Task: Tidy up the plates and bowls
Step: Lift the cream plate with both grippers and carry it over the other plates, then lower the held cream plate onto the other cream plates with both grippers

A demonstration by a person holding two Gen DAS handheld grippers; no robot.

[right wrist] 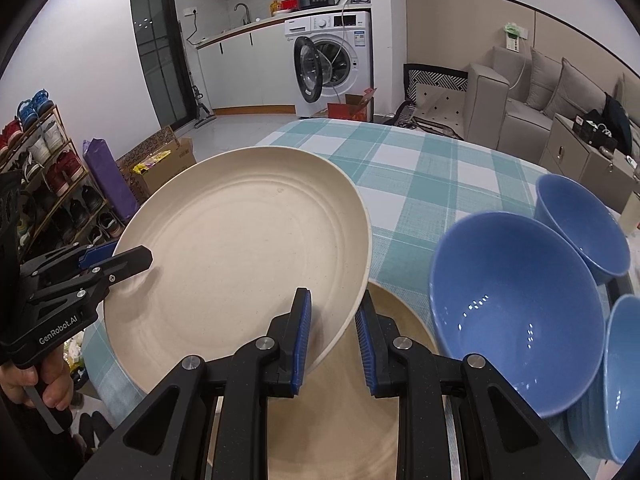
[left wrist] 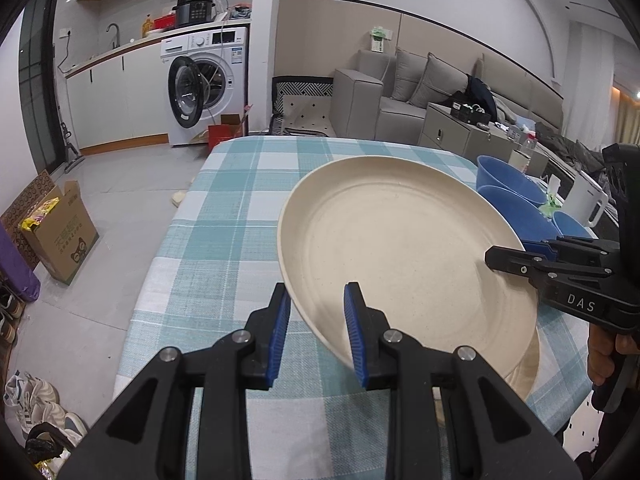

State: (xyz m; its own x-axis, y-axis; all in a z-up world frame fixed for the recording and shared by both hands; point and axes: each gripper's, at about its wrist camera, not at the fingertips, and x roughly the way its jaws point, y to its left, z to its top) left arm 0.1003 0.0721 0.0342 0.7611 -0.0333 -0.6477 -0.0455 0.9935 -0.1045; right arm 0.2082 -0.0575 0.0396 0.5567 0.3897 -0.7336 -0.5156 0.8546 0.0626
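Observation:
A cream plate (left wrist: 404,252) (right wrist: 240,256) is held tilted above the checked table. My left gripper (left wrist: 318,340) straddles its near rim with a gap between pads and plate; from the right wrist view it (right wrist: 116,260) clamps the plate's left edge. My right gripper (right wrist: 332,340) straddles the plate's right rim with pads apart; in the left wrist view it (left wrist: 508,258) sits on the plate's right edge. A second cream plate (right wrist: 400,320) (left wrist: 524,372) lies on the table beneath. Three blue bowls (right wrist: 516,316) (right wrist: 580,224) (right wrist: 624,376) stand to the right.
The table with the teal checked cloth (left wrist: 224,248) has its left edge dropping to the floor. A white kettle (left wrist: 586,200) stands behind the bowls. A cardboard box (left wrist: 60,232) and shoes are on the floor at left.

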